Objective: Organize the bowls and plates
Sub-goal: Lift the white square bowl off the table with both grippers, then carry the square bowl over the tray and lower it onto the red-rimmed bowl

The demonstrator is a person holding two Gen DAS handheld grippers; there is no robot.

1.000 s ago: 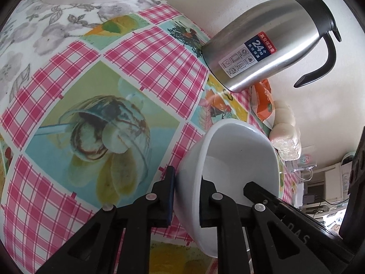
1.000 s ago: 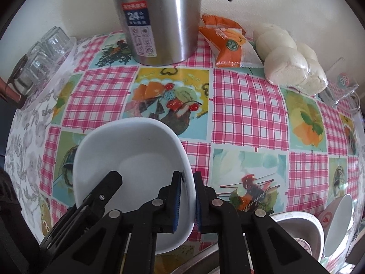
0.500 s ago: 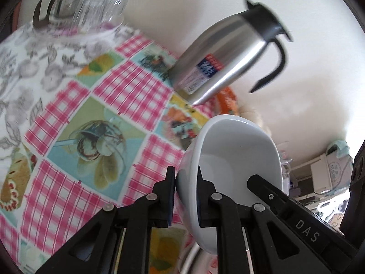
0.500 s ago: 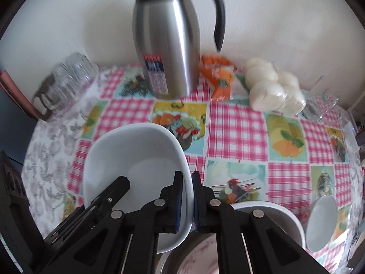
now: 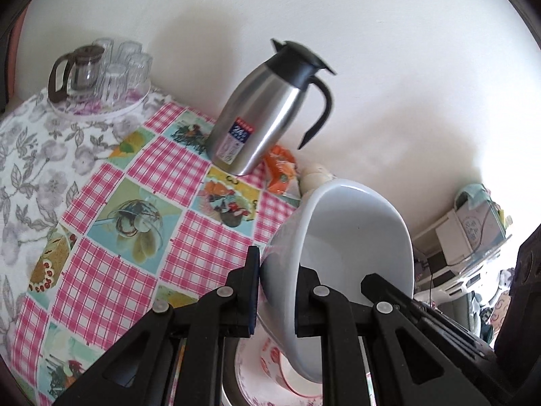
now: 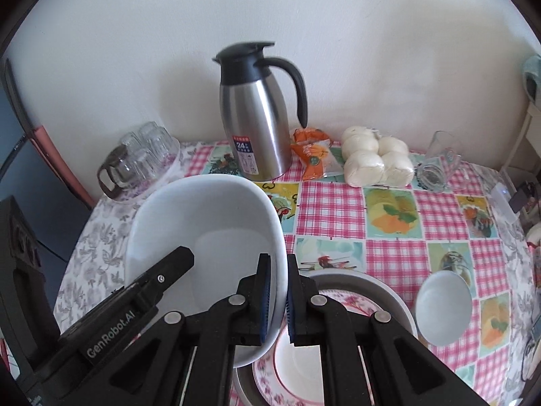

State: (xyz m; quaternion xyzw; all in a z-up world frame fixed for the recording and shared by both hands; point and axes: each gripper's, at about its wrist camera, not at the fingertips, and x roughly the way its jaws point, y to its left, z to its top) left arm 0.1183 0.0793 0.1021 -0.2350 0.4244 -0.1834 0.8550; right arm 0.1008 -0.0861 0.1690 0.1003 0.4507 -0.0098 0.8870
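Note:
A deep white dish (image 6: 209, 223) (image 5: 351, 230) hangs in the air above the table, held from both sides. My left gripper (image 5: 277, 291) is shut on its left wall, one finger outside and one inside. My right gripper (image 6: 277, 301) pinches the opposite wall, and the left gripper's black finger (image 6: 169, 270) shows inside the dish in the right wrist view. Below, a floral-rimmed plate (image 6: 270, 382) (image 5: 250, 375) lies in a grey metal basin (image 6: 389, 294). A small white bowl (image 6: 443, 308) sits on the cloth to the right.
A steel thermos jug (image 6: 260, 118) stands at the back by the wall, with an orange packet (image 6: 312, 155) and bagged white buns (image 6: 375, 162) beside it. A tray of glasses and a glass pot (image 6: 142, 159) is at the back left, a glass mug (image 6: 436, 165) at the back right.
Both grippers have risen together with the white dish, lifting it off the checked cloth; the table and jug now look farther away, and the plate and basin have come into view below.

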